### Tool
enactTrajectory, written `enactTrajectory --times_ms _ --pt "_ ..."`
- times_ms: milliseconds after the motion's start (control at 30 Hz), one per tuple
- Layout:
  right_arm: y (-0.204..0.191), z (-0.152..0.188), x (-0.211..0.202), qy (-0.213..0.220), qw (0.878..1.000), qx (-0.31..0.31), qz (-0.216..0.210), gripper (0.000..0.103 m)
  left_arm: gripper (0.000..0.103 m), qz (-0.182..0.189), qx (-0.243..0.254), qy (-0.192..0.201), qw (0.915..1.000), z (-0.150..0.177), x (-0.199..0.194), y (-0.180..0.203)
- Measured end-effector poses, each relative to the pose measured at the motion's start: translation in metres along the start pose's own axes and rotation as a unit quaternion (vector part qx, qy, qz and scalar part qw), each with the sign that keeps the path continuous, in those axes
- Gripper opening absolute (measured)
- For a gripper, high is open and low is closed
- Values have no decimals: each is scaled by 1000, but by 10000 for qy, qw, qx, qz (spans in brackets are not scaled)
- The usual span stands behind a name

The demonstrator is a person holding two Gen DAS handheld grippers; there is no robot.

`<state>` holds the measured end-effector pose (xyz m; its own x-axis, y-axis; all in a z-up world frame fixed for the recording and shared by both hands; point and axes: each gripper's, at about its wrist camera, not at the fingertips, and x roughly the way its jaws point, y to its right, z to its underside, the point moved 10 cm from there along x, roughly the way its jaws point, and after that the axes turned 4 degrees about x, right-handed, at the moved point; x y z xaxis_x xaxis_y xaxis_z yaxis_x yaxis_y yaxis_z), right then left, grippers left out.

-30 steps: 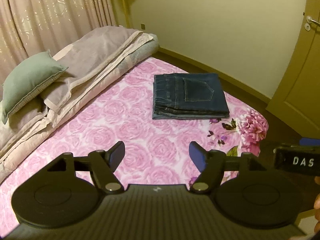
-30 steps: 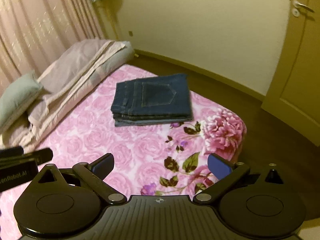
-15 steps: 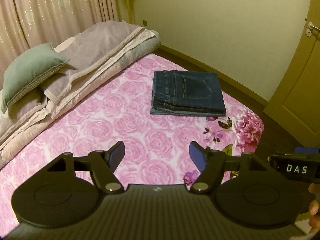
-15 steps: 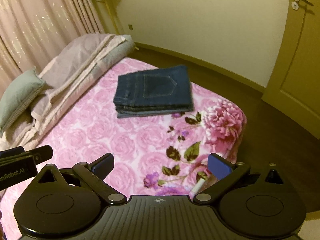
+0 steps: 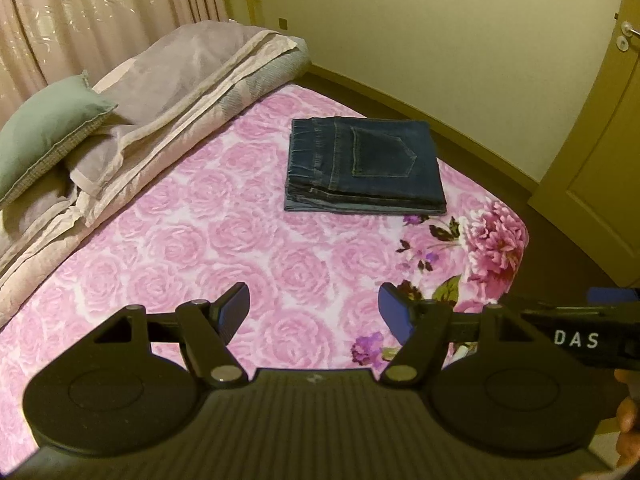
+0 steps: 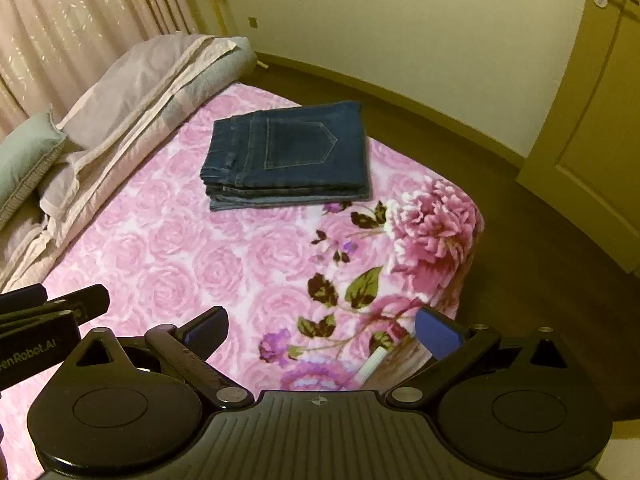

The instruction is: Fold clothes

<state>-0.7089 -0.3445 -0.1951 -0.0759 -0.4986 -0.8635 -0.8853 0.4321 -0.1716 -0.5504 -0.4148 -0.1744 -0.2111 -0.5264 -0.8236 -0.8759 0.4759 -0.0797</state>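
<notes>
Grippers hang nearest, over the bed's (image 5: 168, 248) near edge: left gripper (image 5: 314, 310) and right gripper (image 6: 322, 330) both spread wide, holding nothing. Beyond them, well apart, folded jeans (image 5: 364, 166) lie flat on the bed near its far corner, pocket up.

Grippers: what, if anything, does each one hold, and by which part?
Nothing. The left gripper and right gripper are open, apart from the folded jeans.
</notes>
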Motion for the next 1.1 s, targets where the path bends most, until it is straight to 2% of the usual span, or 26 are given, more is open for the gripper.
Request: enactTrajectory --times_ms 467,1100 --pt "11 -33 29 -148 9994 -296 -121 102 68 -67 -20 53 10000 -34 26 21" --pt "29 -65 66 -399 9979 -484 -182 102 68 -212 -181 -236 9993 -53 69 29"
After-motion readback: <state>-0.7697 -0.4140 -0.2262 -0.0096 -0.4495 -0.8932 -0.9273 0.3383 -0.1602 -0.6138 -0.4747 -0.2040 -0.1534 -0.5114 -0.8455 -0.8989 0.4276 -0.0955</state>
